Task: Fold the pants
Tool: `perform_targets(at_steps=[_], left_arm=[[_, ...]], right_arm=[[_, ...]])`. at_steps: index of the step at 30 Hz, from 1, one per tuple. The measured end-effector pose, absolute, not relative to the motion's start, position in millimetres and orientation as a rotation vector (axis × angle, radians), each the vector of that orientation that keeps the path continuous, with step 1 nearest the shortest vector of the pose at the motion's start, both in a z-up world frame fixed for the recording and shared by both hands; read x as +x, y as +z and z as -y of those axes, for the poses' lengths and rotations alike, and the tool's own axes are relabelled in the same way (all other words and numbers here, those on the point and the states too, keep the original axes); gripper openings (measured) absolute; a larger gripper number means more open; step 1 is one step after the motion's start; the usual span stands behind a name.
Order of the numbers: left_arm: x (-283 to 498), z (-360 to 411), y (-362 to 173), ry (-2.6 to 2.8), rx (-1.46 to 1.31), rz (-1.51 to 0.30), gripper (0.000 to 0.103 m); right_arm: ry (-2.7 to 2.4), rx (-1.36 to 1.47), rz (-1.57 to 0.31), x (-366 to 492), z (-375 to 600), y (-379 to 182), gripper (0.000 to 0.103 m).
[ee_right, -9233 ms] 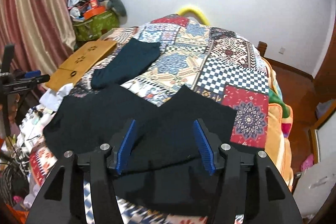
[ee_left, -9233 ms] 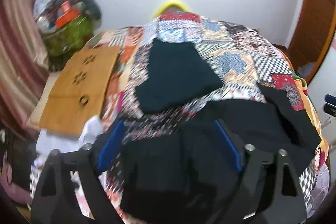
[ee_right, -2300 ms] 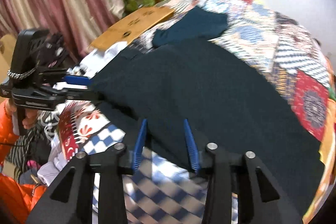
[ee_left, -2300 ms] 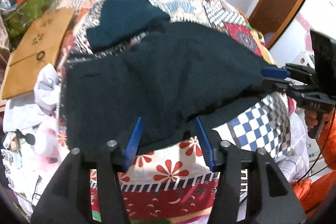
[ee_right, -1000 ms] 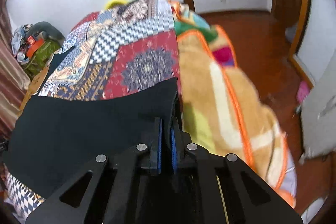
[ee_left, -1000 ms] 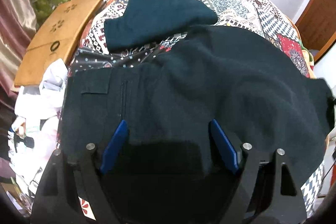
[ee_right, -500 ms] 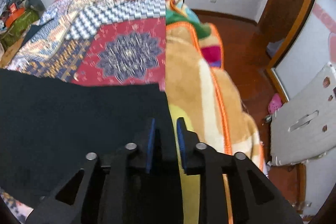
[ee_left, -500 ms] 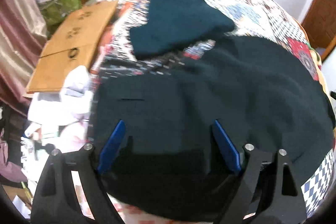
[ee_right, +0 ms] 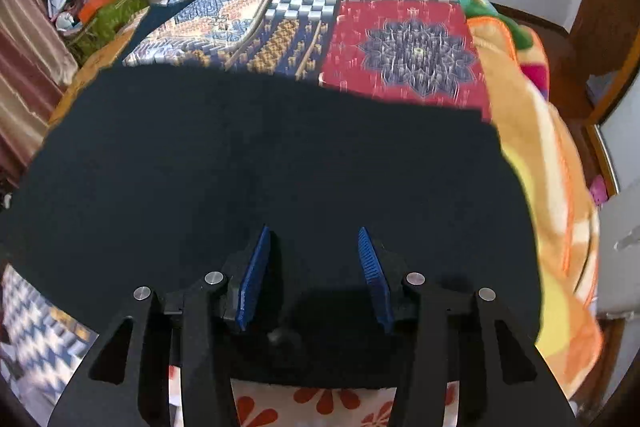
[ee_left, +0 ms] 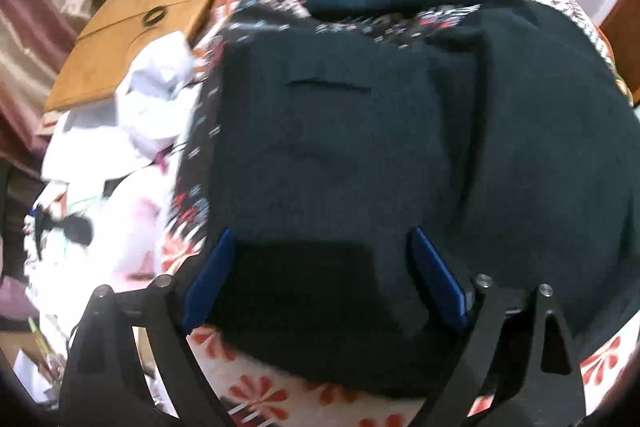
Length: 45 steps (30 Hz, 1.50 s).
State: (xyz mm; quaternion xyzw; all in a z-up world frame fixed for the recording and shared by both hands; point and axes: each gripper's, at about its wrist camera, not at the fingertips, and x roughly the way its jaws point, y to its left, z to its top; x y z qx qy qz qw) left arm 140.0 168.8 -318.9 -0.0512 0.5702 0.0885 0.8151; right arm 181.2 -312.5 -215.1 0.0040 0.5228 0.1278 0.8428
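While the pants (ee_left: 400, 155) lie spread flat across the patchwork bed (ee_right: 400, 39), folded once lengthwise by the look of it, the step in hand seems to be letting go after that first fold. The left claw (ee_left: 320, 275) stands wide apart over the waist end, nothing pinched. The right claw (ee_right: 312, 267) has just been opening and hangs apart above the leg end, cloth beneath, not gripped. Next, likely, a fresh pinch for the crosswise fold.
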Motion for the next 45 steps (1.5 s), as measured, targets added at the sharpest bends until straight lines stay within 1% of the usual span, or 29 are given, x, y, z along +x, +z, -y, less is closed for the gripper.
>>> perform_targets(at_steps=[2, 5, 6, 7, 8, 10, 13, 14, 16, 18, 21, 23, 24, 25, 30, 34, 40, 41, 43, 45], left_arm=[[129, -171, -321, 0.209, -0.06, -1.222, 0.092], [120, -180, -318, 0.199, -0.089, -1.223, 0.091], [119, -180, -314, 0.199, -0.084, -1.221, 0.09], [118, -179, -310, 0.197, -0.07, -1.217, 0.087], [121, -175, -301, 0.193, -0.044, -1.21, 0.084], [127, -167, -282, 0.168, -0.026, -1.174, 0.084], [140, -143, -239, 0.081, -0.04, -1.065, 0.085], [149, -129, -225, 0.033, -0.049, -1.025, 0.085], [163, -107, -212, -0.037, -0.052, -0.986, 0.086], [179, -79, -211, -0.085, -0.021, -0.976, 0.088], [196, -42, -232, -0.125, 0.047, -1.022, 0.088], [196, -24, -251, -0.2, 0.058, -1.084, 0.088], [195, -21, -254, -0.199, 0.06, -1.078, 0.088], [188, -18, -252, -0.194, 0.052, -1.055, 0.088], [162, -19, -251, -0.264, 0.012, -1.095, 0.088], [155, -23, -245, -0.234, 0.009, -1.111, 0.088], [177, -3, -219, -0.211, 0.053, -1.014, 0.088], [185, 5, -221, -0.212, 0.058, -1.017, 0.088], [198, 15, -228, -0.215, 0.058, -1.041, 0.088], [212, 27, -240, -0.221, 0.053, -1.077, 0.088]], right_arm=[[0.249, 0.019, -1.102, 175, 318, -216, 0.046], [0.209, 0.03, -1.123, 173, 329, -217, 0.046], [0.192, 0.021, -1.131, 168, 333, -217, 0.046], [0.175, 0.014, -1.139, 167, 337, -216, 0.046], [0.161, 0.013, -1.14, 164, 342, -214, 0.046], [0.14, 0.03, -1.13, 157, 349, -206, 0.046], [0.117, 0.098, -1.095, 146, 364, -191, 0.047], [0.111, 0.122, -1.083, 144, 367, -187, 0.049], [0.124, 0.182, -1.053, 134, 373, -180, 0.053], [0.13, 0.221, -1.043, 128, 372, -176, 0.057], [0.152, 0.267, -1.05, 118, 369, -178, 0.057], [0.158, 0.314, -1.06, 113, 367, -183, 0.057], [0.16, 0.338, -1.068, 111, 367, -187, 0.057], [0.164, 0.362, -1.079, 109, 368, -190, 0.057], [0.163, 0.441, -1.103, 105, 374, -207, 0.057], [0.142, 0.556, -1.106, 118, 391, -225, 0.057], [0.13, 0.618, -1.036, 128, 402, -231, 0.057], [0.131, 0.613, -1.029, 130, 403, -231, 0.057], [0.12, 0.594, -1.01, 138, 404, -229, 0.047], [0.105, 0.578, -1.009, 149, 407, -228, 0.025]])
